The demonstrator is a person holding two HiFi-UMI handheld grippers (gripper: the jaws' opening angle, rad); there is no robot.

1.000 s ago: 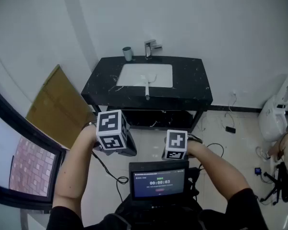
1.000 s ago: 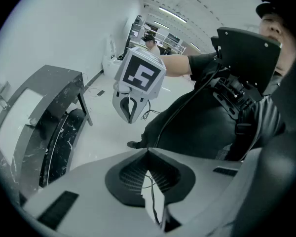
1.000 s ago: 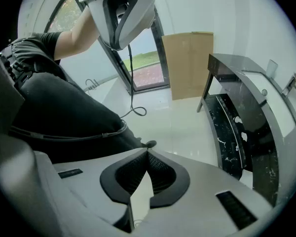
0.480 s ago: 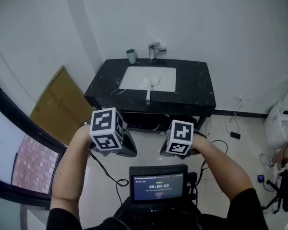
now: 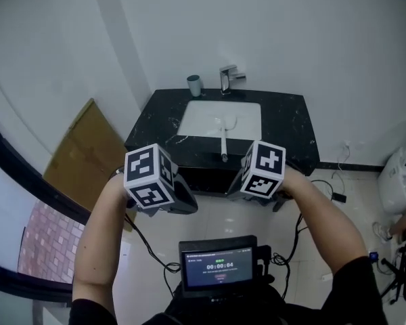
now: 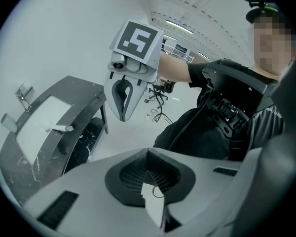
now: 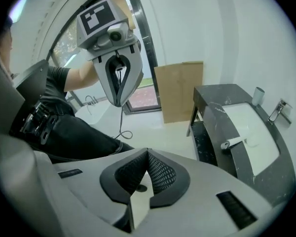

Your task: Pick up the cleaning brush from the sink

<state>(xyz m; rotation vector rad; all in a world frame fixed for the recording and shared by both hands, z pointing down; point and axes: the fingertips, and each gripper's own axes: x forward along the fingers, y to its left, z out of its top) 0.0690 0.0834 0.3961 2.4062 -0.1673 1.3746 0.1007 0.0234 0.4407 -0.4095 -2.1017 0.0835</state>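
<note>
two grippers hang in front of me, and both are closed on nothing. the left gripper has its jaws pressed together with no thing between them, and the right gripper is the same. just below them, against my body, a small screen glows.

past a stretch of bare floor stands the black tabletop with the white sink set in it. the cleaning brush lies there. its head end is down in the basin and its pale handle runs toward me over the sink's front rim, the tip close to the tabletop's front edge. both grippers are well apart from it, short of the tabletop. behind the sink stand the faucet and a small cup. a cardboard sheet leans against the wall to the left.

i judge the brush light and stiff, probably plastic, smooth and perhaps wet. it could slip or swing if pinched at the very tip. the handle is the place to take it: near its middle, where it crosses the rim, with the jaws across its width. the bristle end would give, and the basin crowds it. i must open a gripper first.
</note>
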